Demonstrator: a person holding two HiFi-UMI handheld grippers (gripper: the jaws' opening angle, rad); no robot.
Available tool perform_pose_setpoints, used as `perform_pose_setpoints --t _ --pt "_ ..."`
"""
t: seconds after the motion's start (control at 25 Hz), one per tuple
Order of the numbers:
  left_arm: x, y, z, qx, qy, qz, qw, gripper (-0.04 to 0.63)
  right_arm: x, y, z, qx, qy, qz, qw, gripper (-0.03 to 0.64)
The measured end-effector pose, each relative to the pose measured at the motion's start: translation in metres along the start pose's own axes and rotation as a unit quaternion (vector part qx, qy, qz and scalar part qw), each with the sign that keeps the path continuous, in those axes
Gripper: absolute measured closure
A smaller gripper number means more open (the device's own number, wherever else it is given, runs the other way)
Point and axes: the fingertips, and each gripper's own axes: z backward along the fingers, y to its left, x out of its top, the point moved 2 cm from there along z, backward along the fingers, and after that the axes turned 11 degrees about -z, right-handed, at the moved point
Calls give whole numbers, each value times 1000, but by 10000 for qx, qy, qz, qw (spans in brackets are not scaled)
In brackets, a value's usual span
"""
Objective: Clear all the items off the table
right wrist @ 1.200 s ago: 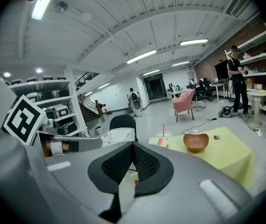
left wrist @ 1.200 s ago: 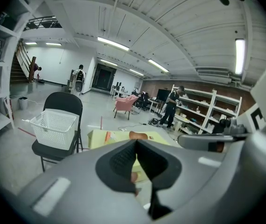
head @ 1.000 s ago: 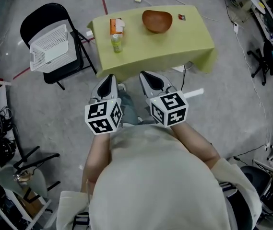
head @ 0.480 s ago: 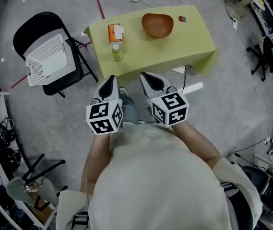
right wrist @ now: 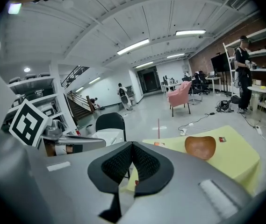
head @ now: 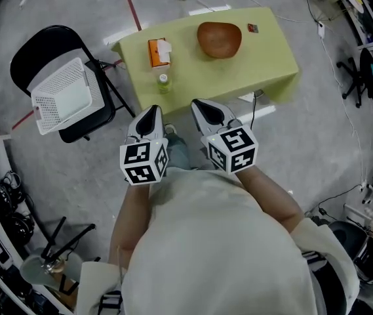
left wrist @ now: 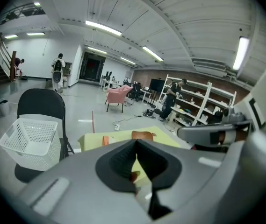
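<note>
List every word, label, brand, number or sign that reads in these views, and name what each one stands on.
No text can be read in any view.
Orange box: print too small to read.
Green bottle: label too blurred to read.
Small red card: too small to read.
Marker cubes: black-and-white square patterns only, no letters or numbers.

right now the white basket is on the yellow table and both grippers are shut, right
No: the head view shows the white basket on the black folding chair beside the yellow table. The left gripper and right gripper are indeed shut.
</note>
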Motion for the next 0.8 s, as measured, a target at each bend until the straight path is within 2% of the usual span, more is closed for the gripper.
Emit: perform_pose_setpoints --t 0.44,0.6,0.8 --pt "0 41 -60 -342 303 -312 9985 586 6 -23 -72 -333 351 -219 9986 618" --pt "-8 49 -79 -554 426 -393 9968 586 6 -32 -94 -470 458 -226 9976 618" --pt "-24 58 -101 -618 651 -430 9950 584 1 -47 -114 -654 602 -345 9954 618"
